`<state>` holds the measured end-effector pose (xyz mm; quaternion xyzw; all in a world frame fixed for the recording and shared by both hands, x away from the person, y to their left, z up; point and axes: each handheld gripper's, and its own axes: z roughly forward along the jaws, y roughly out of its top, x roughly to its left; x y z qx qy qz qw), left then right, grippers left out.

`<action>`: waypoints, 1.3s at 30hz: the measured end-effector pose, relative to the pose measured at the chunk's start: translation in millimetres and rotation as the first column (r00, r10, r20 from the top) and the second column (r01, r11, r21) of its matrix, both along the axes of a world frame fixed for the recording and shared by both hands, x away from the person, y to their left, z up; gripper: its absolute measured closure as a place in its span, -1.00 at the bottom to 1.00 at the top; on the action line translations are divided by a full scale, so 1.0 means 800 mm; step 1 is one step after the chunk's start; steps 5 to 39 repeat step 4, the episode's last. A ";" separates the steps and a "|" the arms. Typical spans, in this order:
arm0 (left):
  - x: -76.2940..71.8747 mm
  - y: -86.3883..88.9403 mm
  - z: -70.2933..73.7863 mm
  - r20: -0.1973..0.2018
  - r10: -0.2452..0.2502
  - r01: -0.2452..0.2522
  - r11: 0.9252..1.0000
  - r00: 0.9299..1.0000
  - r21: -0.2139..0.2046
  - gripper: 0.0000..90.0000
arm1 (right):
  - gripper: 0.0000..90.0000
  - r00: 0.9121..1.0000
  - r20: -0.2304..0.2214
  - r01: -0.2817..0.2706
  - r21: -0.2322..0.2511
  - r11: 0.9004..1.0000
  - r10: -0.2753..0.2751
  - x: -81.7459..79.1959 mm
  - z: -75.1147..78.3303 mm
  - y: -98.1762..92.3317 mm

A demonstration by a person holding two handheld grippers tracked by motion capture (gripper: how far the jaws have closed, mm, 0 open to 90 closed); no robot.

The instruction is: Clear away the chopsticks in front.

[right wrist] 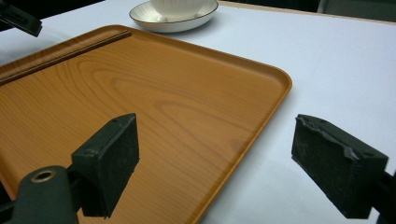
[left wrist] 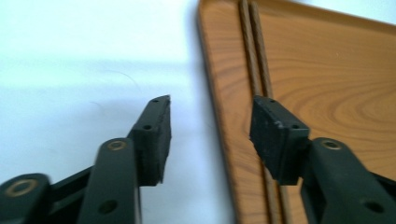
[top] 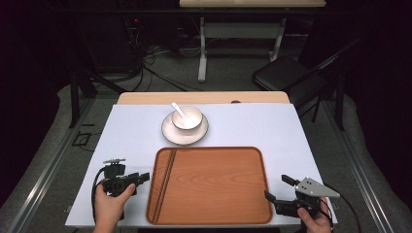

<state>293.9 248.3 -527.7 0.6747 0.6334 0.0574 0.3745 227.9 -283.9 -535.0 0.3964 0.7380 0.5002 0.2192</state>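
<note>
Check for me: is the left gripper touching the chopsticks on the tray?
Apart. In the left gripper view the left gripper stands open above the tray edge; the chopsticks lie flat beneath, neither pad on them.

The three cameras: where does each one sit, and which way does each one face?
High view: above the person's side, facing forward and down on the table; both hands show, with the left hand-held gripper and the right hand-held gripper.
Left gripper view: rides that gripper, facing the chopsticks; open jaws show.
Right gripper view: faces across the tray toward the bowl; open jaws show.
Shared: the tray.
</note>
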 end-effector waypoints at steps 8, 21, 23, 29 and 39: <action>-0.003 0.010 -0.007 0.060 0.025 -0.024 0.999 0.998 -0.032 -0.04 | -0.67 1.000 0.002 0.002 0.001 1.000 -0.002 0.000 0.000 0.000; -0.003 0.010 -0.007 0.060 0.025 -0.024 0.999 0.998 -0.032 -0.04 | -0.67 1.000 0.002 0.002 0.001 1.000 -0.002 0.000 0.000 0.000; -0.003 0.010 -0.007 0.060 0.025 -0.024 0.999 0.998 -0.032 -0.04 | -0.67 1.000 0.002 0.002 0.001 1.000 -0.002 0.000 0.000 0.000; -0.003 0.010 -0.007 0.060 0.025 -0.024 0.999 0.998 -0.032 -0.04 | -0.67 1.000 0.002 0.002 0.001 1.000 -0.002 0.000 0.000 0.000; -0.003 0.010 -0.007 0.060 0.025 -0.024 0.999 0.998 -0.032 -0.04 | -0.67 1.000 0.002 0.002 0.001 1.000 -0.002 0.000 0.000 0.000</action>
